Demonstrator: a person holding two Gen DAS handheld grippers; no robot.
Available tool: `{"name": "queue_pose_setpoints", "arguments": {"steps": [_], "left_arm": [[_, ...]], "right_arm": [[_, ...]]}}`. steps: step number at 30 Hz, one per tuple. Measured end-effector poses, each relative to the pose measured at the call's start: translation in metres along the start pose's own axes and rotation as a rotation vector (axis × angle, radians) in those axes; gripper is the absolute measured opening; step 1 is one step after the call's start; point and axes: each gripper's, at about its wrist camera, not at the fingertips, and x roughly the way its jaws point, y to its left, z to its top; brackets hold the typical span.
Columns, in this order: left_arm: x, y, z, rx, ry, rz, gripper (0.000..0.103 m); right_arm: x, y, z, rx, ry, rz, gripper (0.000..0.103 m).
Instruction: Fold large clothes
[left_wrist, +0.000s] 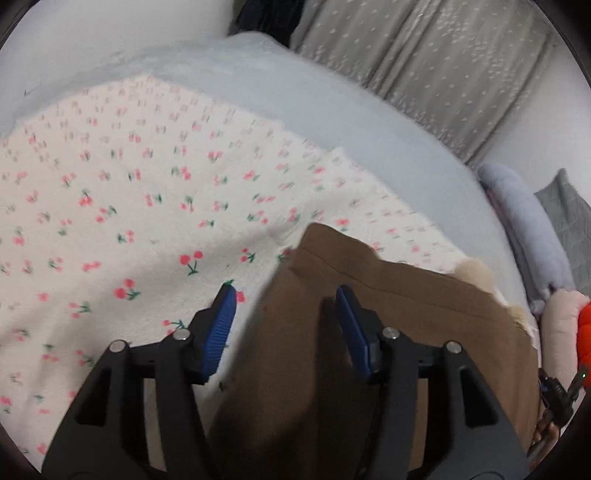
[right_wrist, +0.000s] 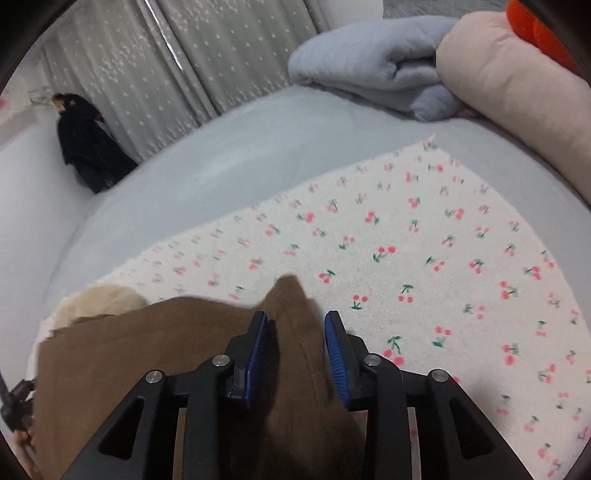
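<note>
A brown garment (left_wrist: 424, 302) lies on a white cloth printed with red cherries (left_wrist: 129, 221), spread over a pale blue bed (left_wrist: 295, 92). My left gripper (left_wrist: 286, 295) is open just above the garment's left edge. One blue pad hangs over the cherry cloth and the other over the brown fabric, and neither presses on anything. In the right wrist view a raised fold at the corner of the brown garment (right_wrist: 147, 350) runs between the pads of my right gripper (right_wrist: 295, 321). That gripper is open, its pads standing a little off the fold. The cherry cloth (right_wrist: 406, 258) stretches ahead and to the right.
A cream fuzzy item (right_wrist: 99, 299) peeks out past the garment's far edge. A folded blue blanket (right_wrist: 369, 66), a pink pillow (right_wrist: 498, 81) and something orange (right_wrist: 535, 22) sit at the bed's head. A dark garment (right_wrist: 85, 147) hangs by the grey curtain (right_wrist: 184, 55).
</note>
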Motion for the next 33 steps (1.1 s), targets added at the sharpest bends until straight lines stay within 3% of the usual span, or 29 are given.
{"name": "queue_pose_setpoints", "arguments": {"steps": [2, 4, 8, 11, 14, 16, 18, 20, 22, 24, 27, 29, 33], "left_arm": [[-0.030, -0.010, -0.003, 0.048, -0.039, -0.004, 0.068], [-0.061, -0.026, -0.011, 0.116, -0.074, 0.022, 0.073], [-0.111, -0.071, -0.057, 0.275, -0.083, -0.033, 0.083], [-0.125, -0.103, -0.098, 0.356, -0.061, -0.083, 0.084], [-0.117, -0.121, -0.138, 0.419, 0.027, -0.109, 0.084], [-0.102, -0.115, -0.161, 0.441, 0.098, -0.056, 0.084], [-0.096, -0.096, -0.173, 0.394, 0.152, -0.023, 0.084], [-0.108, -0.073, -0.172, 0.307, 0.152, -0.035, 0.084], [-0.118, -0.060, -0.163, 0.252, 0.176, 0.022, 0.084], [-0.131, -0.048, -0.156, 0.180, 0.180, 0.078, 0.084], [-0.169, -0.028, -0.153, 0.027, 0.143, 0.009, 0.084], [-0.182, -0.022, -0.157, -0.012, 0.131, 0.012, 0.092], [-0.178, -0.007, -0.176, -0.087, 0.173, 0.022, 0.096]], "right_arm": [[-0.039, 0.011, -0.004, -0.064, -0.051, -0.001, 0.060], [-0.073, 0.029, -0.018, -0.150, -0.090, -0.021, 0.064], [-0.105, 0.072, -0.063, -0.256, -0.049, 0.032, 0.068], [-0.112, 0.100, -0.105, -0.321, -0.024, 0.041, 0.068], [-0.106, 0.112, -0.136, -0.347, 0.042, 0.020, 0.068], [-0.101, 0.098, -0.148, -0.299, 0.120, 0.000, 0.068], [-0.102, 0.071, -0.154, -0.197, 0.147, 0.019, 0.068], [-0.112, 0.045, -0.157, -0.102, 0.168, 0.017, 0.065], [-0.123, 0.036, -0.158, -0.076, 0.183, 0.009, 0.061], [-0.132, 0.041, -0.159, -0.072, 0.191, -0.030, 0.061], [-0.152, 0.059, -0.162, -0.084, 0.183, -0.037, 0.066], [-0.165, 0.069, -0.165, -0.098, 0.159, -0.028, 0.074], [-0.172, 0.085, -0.178, -0.135, 0.115, -0.038, 0.078]]}}
